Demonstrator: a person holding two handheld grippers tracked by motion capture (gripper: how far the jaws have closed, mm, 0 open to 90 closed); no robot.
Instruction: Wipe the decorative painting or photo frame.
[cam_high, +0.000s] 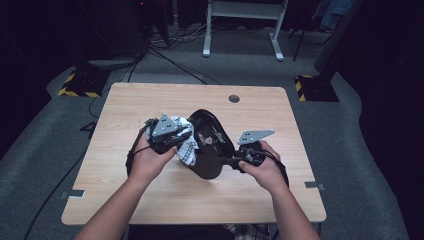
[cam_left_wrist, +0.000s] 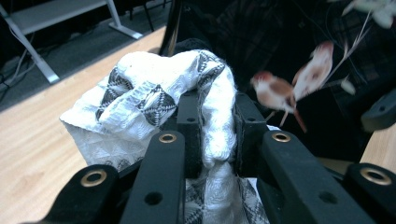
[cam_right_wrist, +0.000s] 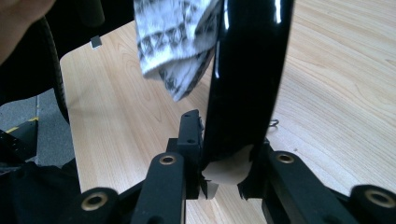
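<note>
A glossy black oval plate (cam_high: 207, 150) with painted birds is held tilted on its edge above the wooden table (cam_high: 280, 120). My right gripper (cam_high: 229, 161) is shut on its rim at the right; in the right gripper view the jaws (cam_right_wrist: 226, 161) clamp the plate's edge (cam_right_wrist: 247, 70). My left gripper (cam_high: 177, 140) is shut on a bunched white cloth (cam_high: 187, 156) with a grey pattern, against the plate's left side. In the left gripper view the cloth (cam_left_wrist: 140, 93) is pinched between the jaws (cam_left_wrist: 217, 133), with the bird-painted plate (cam_left_wrist: 322, 126) just behind. The cloth (cam_right_wrist: 173, 37) hangs beside the plate.
A round cable hole (cam_high: 234, 98) sits near the table's far edge. Beyond the table stand a white desk frame (cam_high: 245, 30) and two yellow-and-black striped bases (cam_high: 82, 82) (cam_high: 315, 87) on grey carpet. Cables run across the floor at the left.
</note>
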